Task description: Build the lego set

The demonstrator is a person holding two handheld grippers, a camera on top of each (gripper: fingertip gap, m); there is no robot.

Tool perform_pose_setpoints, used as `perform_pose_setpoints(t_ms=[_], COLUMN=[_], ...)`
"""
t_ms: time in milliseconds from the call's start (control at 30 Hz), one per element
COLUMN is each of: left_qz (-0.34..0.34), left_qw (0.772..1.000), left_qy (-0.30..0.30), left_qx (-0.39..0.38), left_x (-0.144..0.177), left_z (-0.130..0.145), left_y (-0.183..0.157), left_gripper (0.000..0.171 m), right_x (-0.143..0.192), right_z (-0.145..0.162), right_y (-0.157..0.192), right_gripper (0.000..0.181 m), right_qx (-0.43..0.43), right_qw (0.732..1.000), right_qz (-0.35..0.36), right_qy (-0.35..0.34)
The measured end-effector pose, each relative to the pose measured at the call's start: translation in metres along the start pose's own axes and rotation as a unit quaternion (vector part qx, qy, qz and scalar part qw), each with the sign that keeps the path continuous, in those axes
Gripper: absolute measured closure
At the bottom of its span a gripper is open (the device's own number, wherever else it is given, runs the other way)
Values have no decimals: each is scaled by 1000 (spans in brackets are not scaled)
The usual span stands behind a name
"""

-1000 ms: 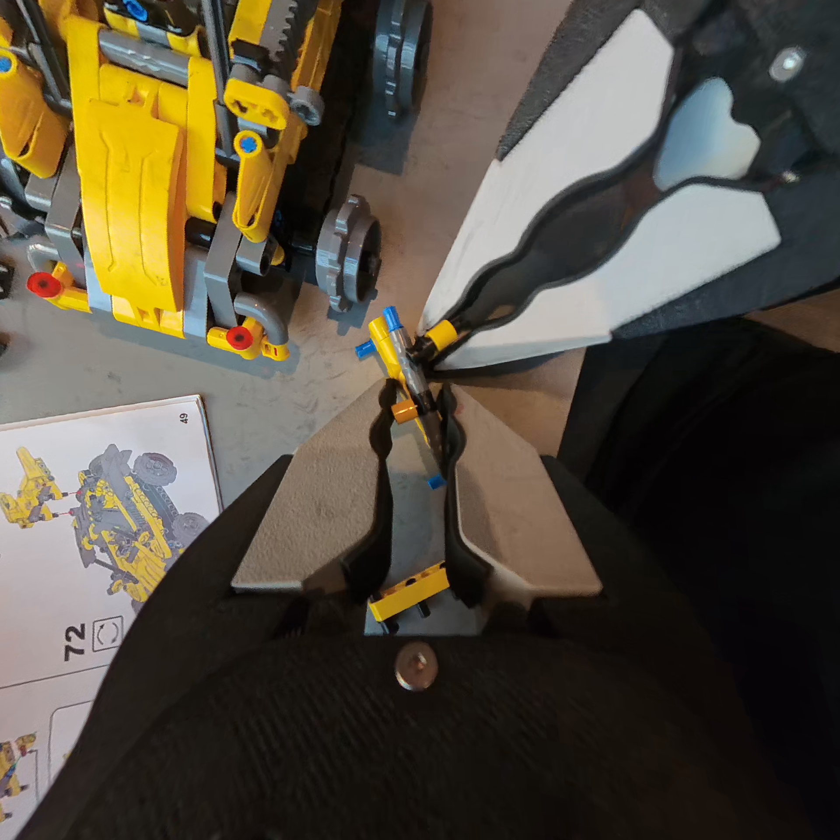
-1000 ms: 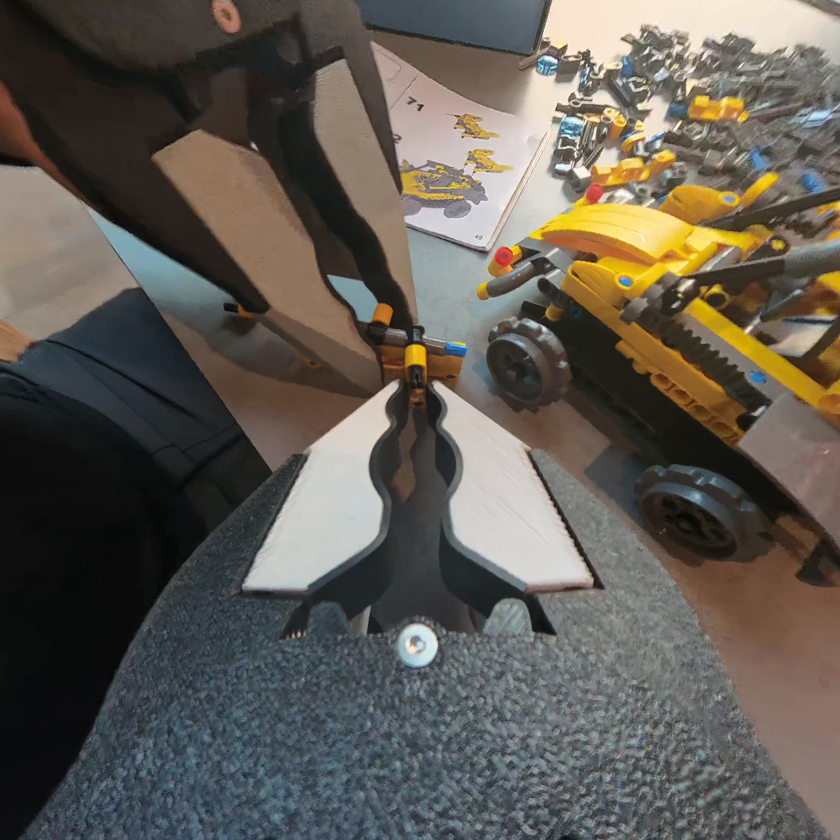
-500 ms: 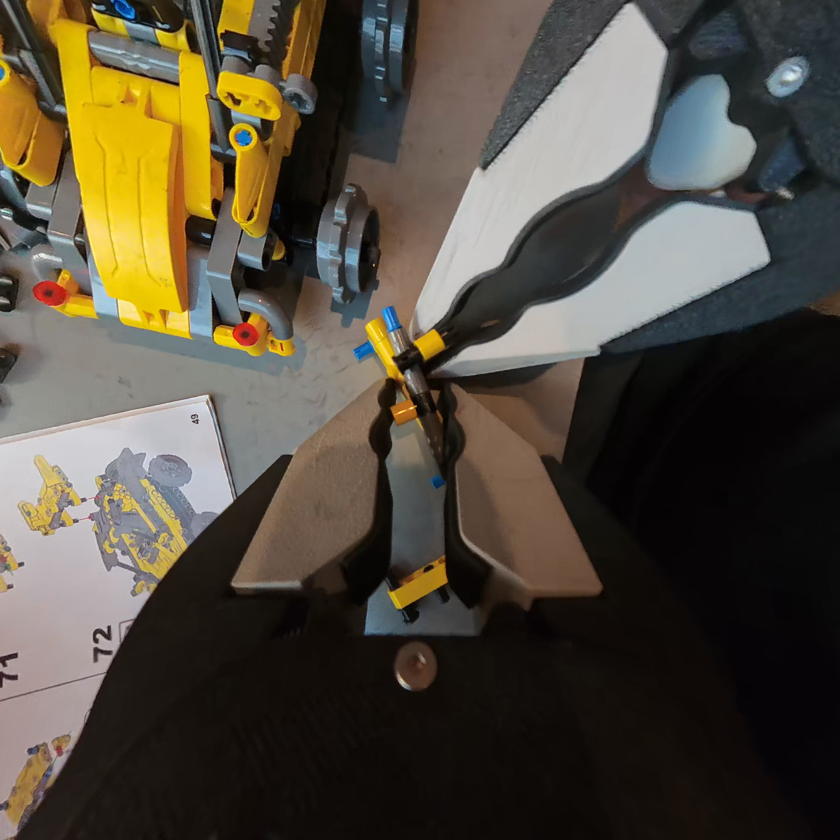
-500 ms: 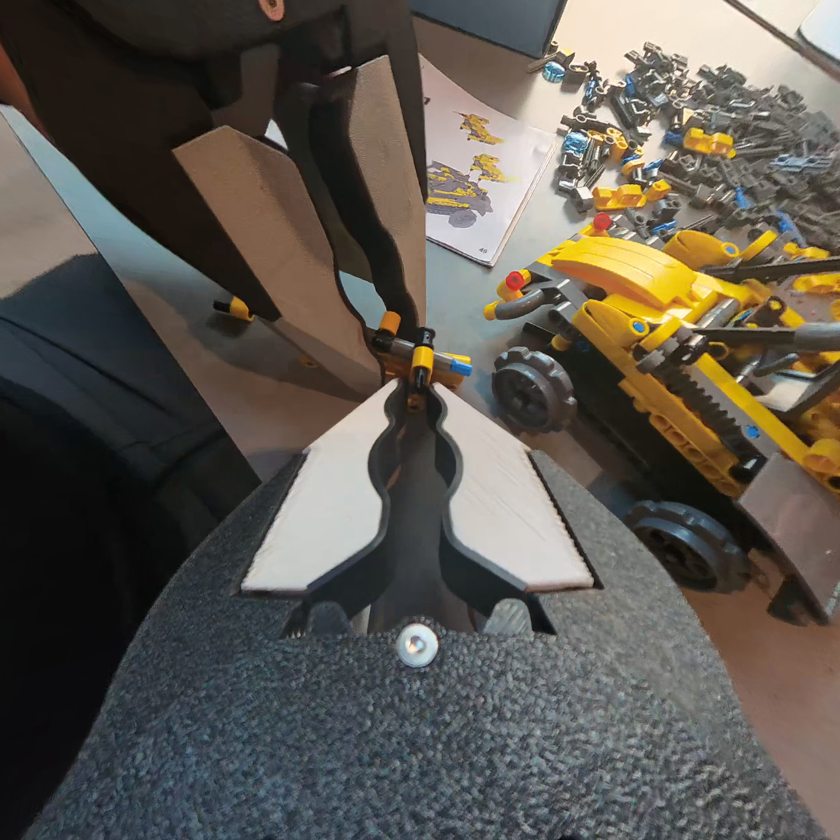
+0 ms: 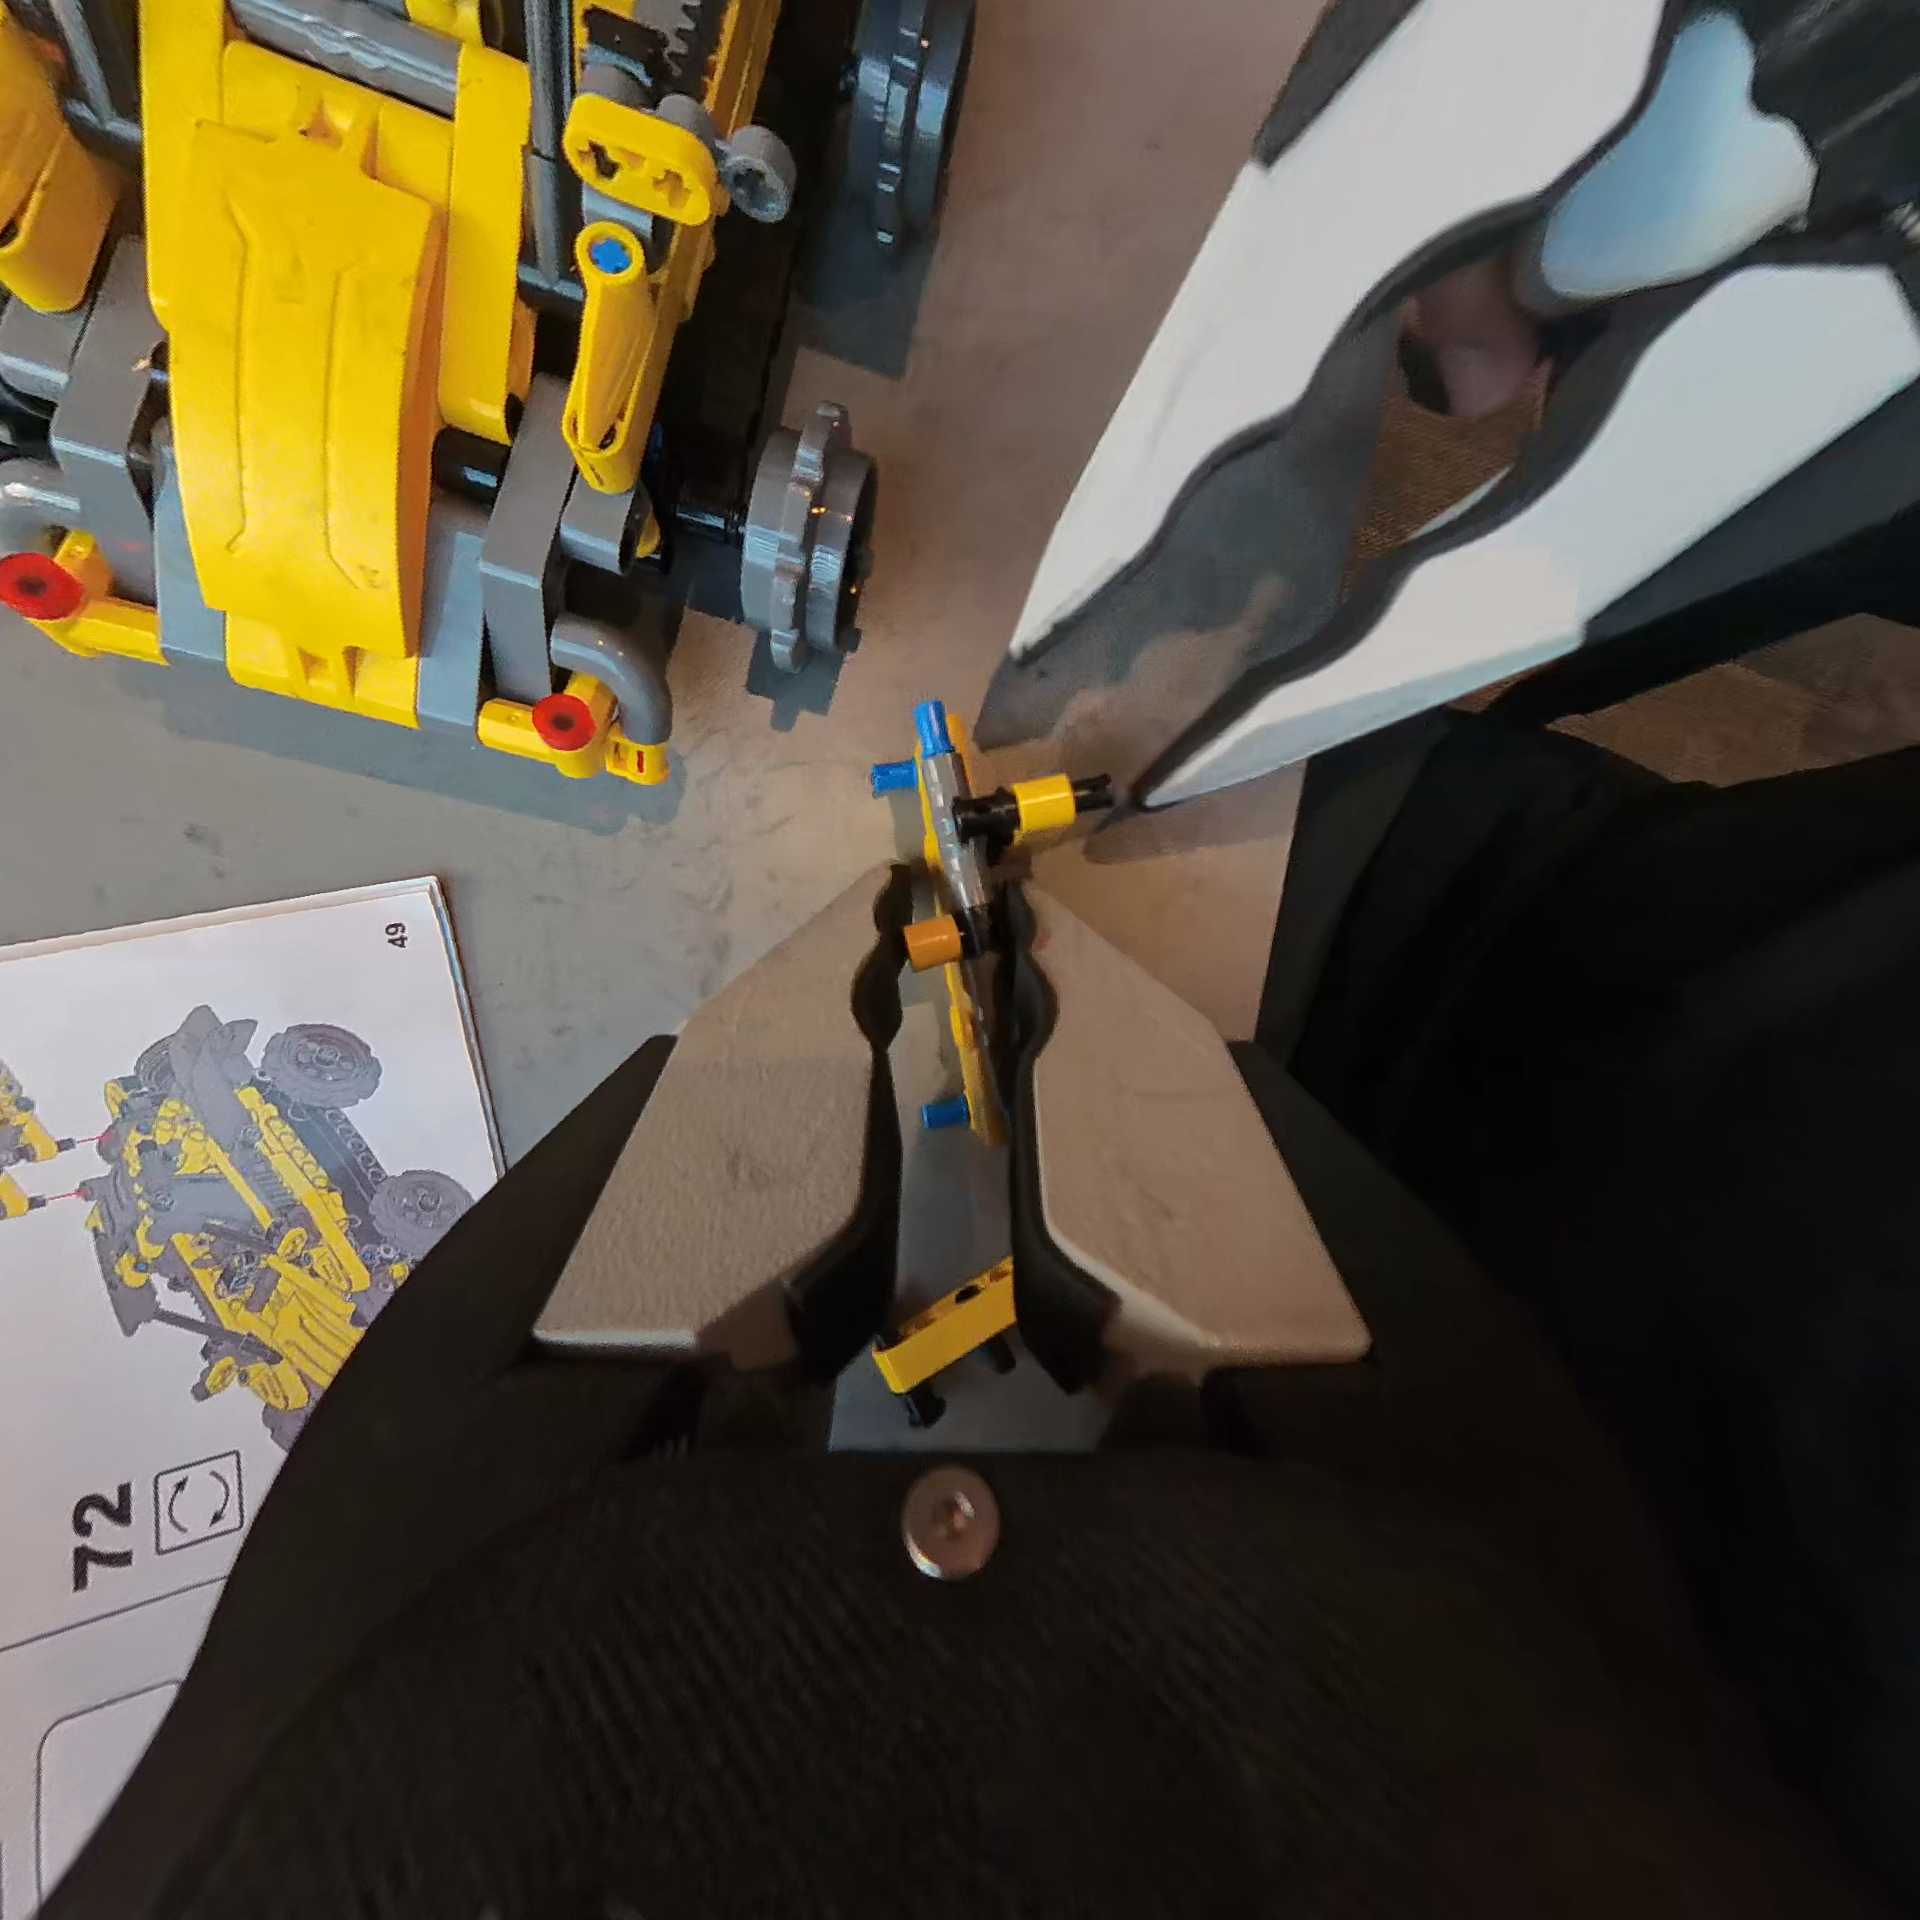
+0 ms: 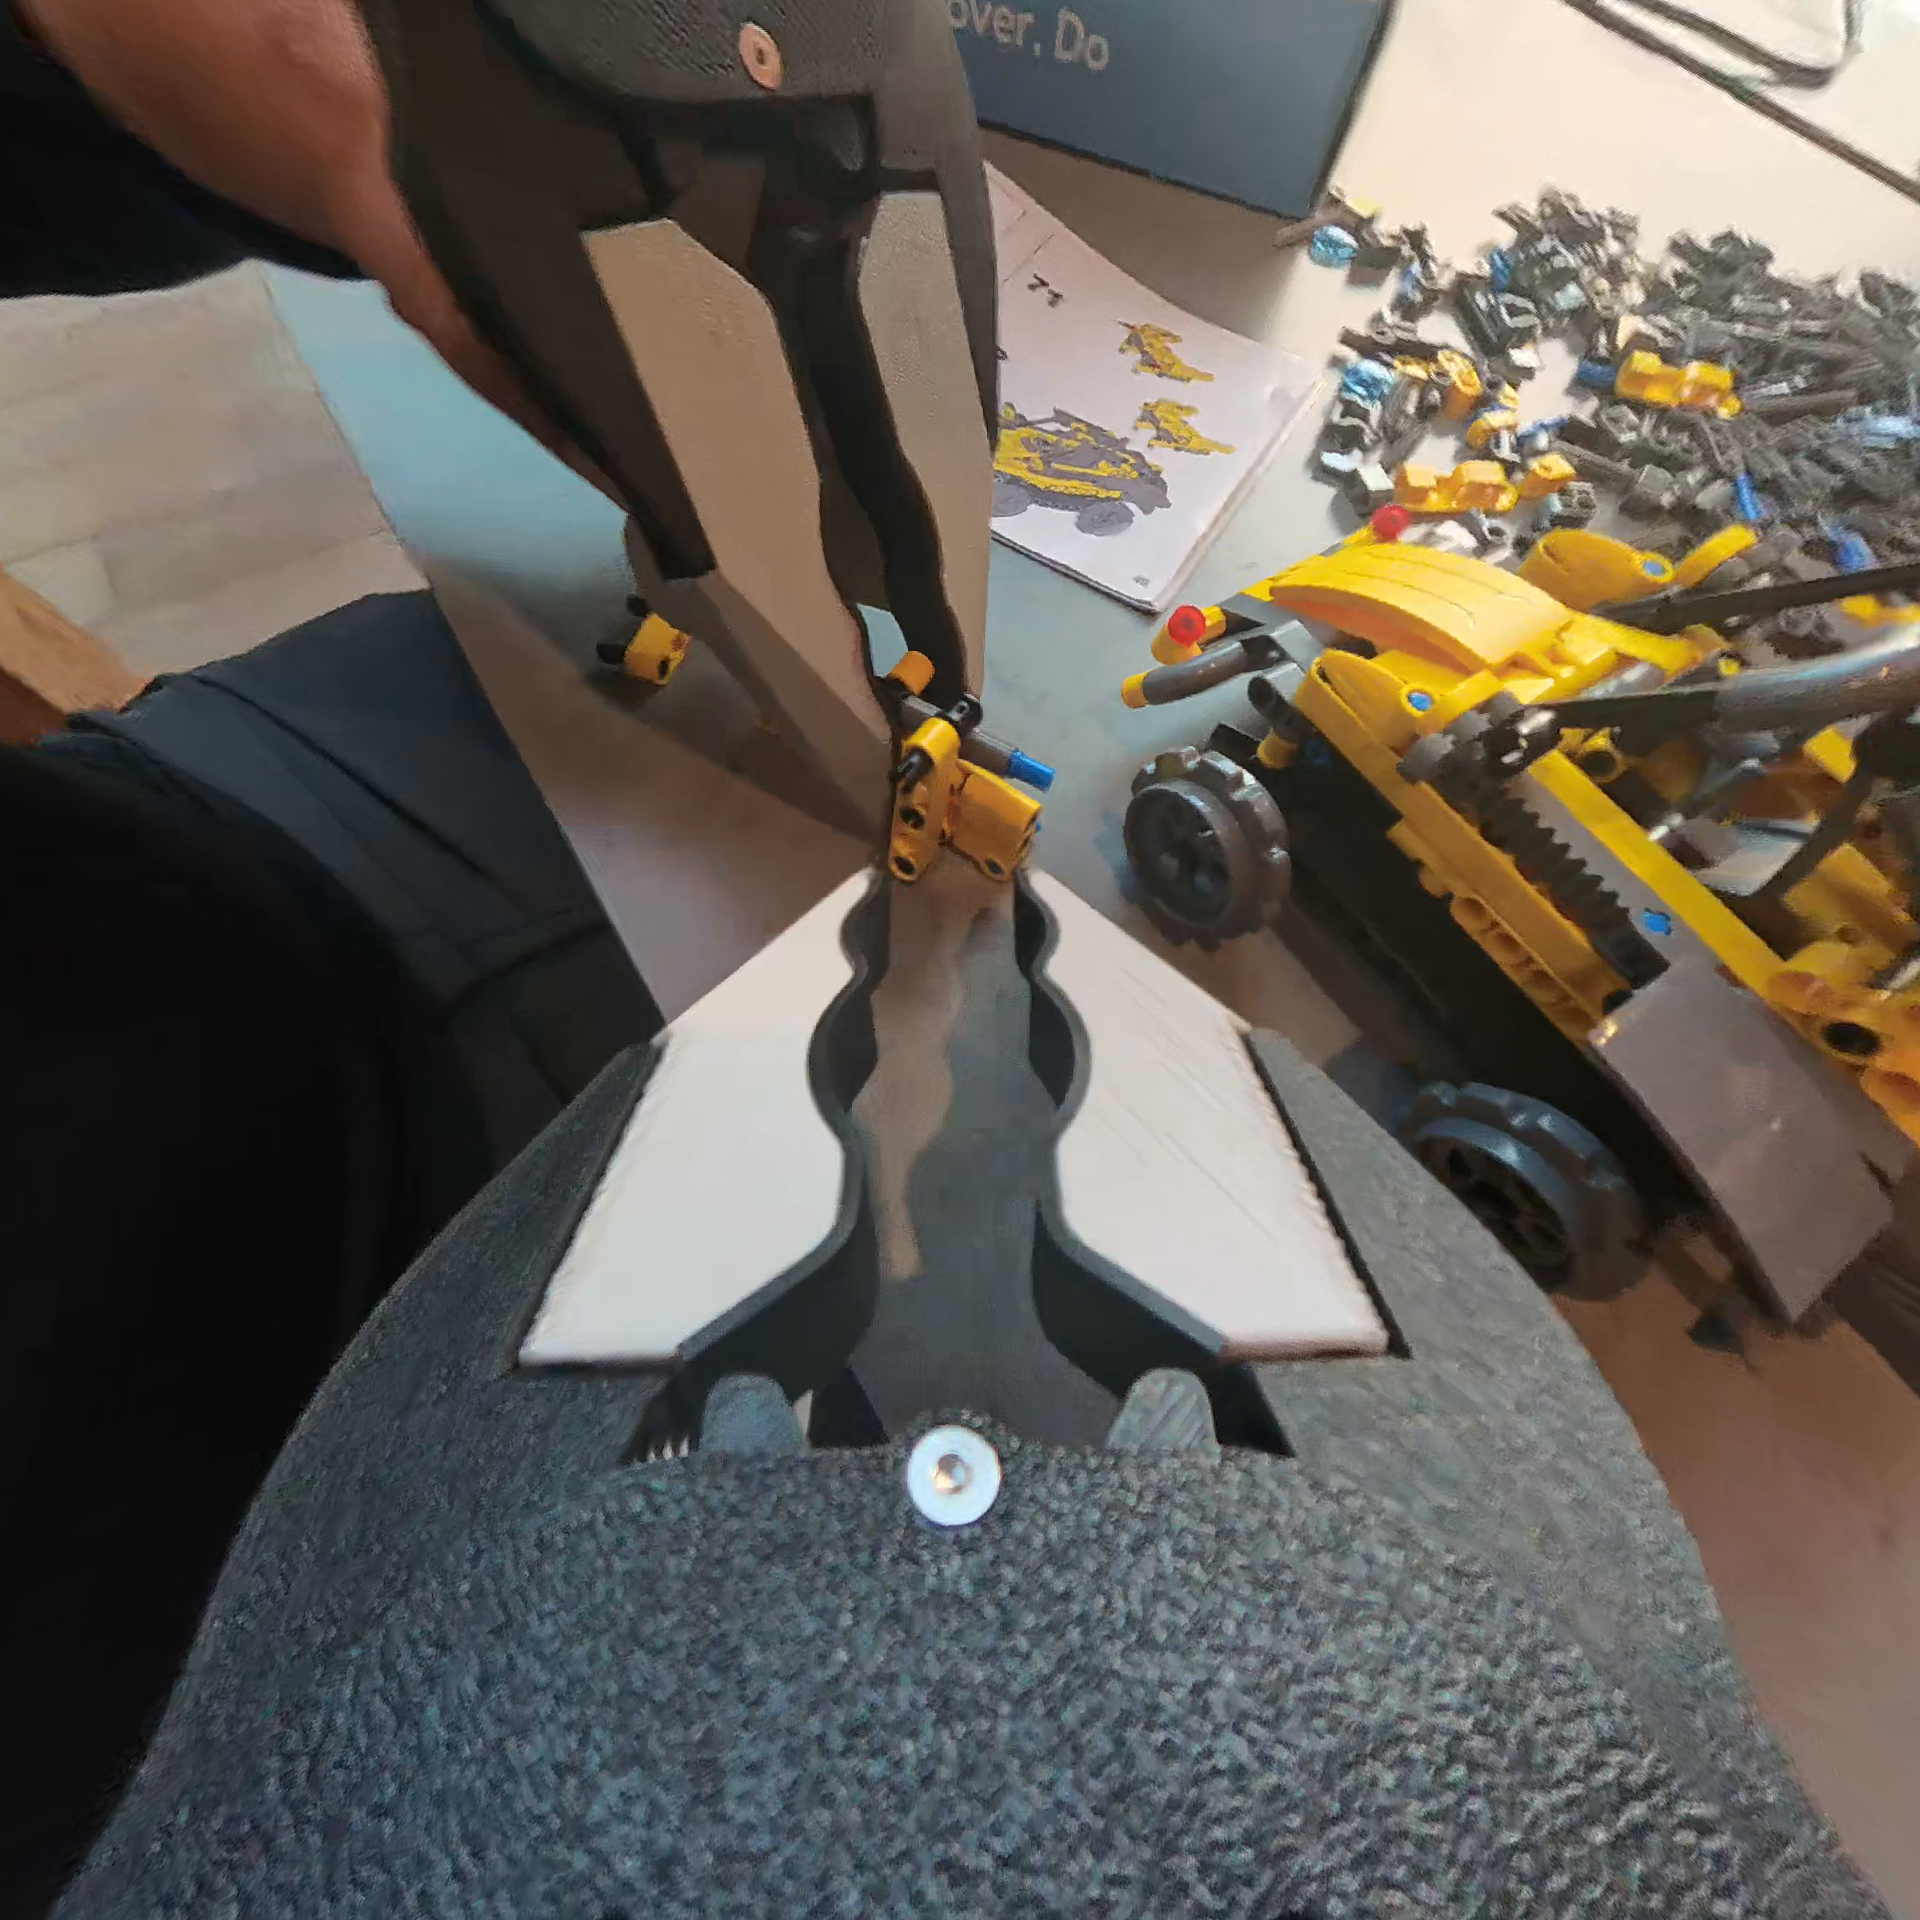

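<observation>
Seen from the left wrist, an open white instruction booklet [image 5: 239, 1143] lies at 9 o'clock on the grey, scuffed table [image 5: 623, 852]; at 11 o'clock stands a large yellow and grey toy-brick vehicle model [image 5: 312, 364], its grey toothed wheel [image 5: 805, 540] nearest the middle.

At the centre the left tool [image 5: 951, 904] is closed to a narrow slit on a small yellow beam assembly with blue pins [image 5: 951, 821], held clear of the table; a loose short yellow beam [image 5: 945, 1340] lies on the table below, between the fingers' roots.

From the assembly a black axle carrying a yellow bush [image 5: 1044, 802] sticks out toward 3 o'clock; half a second ago the right tool [image 6: 948, 894] was pinched on that bush, and now its fingers have parted to a moderate gap and hold nothing, the tips just beside the axle's end; whether they touch it I cannot tell. The assembly hangs from the left tool alone.

At 3 o'clock, dark clothing [image 5: 1558, 1143] of the person fills the edge.

From the right wrist, a dark blue box [image 6: 1164, 94] stands at 12 o'clock on the table; a heap of loose grey, black and yellow brick parts [image 6: 1610, 343] spreads at 1 to 2 o'clock.
</observation>
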State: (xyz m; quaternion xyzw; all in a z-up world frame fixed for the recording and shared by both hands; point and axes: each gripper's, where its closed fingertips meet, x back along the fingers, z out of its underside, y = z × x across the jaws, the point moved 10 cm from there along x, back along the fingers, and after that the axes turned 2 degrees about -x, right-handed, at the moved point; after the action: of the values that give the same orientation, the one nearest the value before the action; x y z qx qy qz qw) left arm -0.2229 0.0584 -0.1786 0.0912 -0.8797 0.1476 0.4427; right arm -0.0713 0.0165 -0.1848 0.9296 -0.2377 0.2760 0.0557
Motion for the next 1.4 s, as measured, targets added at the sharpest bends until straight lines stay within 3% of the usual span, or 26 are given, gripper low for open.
perform_pose_setpoints(t_ms=[100, 300, 533, 667, 967, 1400], left_qz=[12, 45, 65, 70, 86, 23], left_qw=[1000, 995, 988, 989, 989, 998], left_qy=[5, 19, 22, 31, 31, -7], left_qx=[-14, -82, -142, -127, -117, -58], left_x=[0, -4, -6, -5, -3, 0], left_z=[1, -1, 1, 0, 2, 14], left_y=[-2, -19, -31, -30, -33, -41], left_gripper=[158, 158, 157, 158, 146, 151], right_x=[6, -2, -3, -6, -11, -17], right_z=[-2, -6, -5, -4, -6, -10], right_y=[-3, -3, 9, 9, 9, 7], right_gripper=[138, 136, 146, 158, 159, 158], right_qx=[28, 35, 146, 134, 107, 95], right_qw=[999, 994, 978, 975, 974, 970], right_qz=[-26, -99, -135, -167, -188, -209], right_qy=[-9, 24, 59, 58, 71, 80])
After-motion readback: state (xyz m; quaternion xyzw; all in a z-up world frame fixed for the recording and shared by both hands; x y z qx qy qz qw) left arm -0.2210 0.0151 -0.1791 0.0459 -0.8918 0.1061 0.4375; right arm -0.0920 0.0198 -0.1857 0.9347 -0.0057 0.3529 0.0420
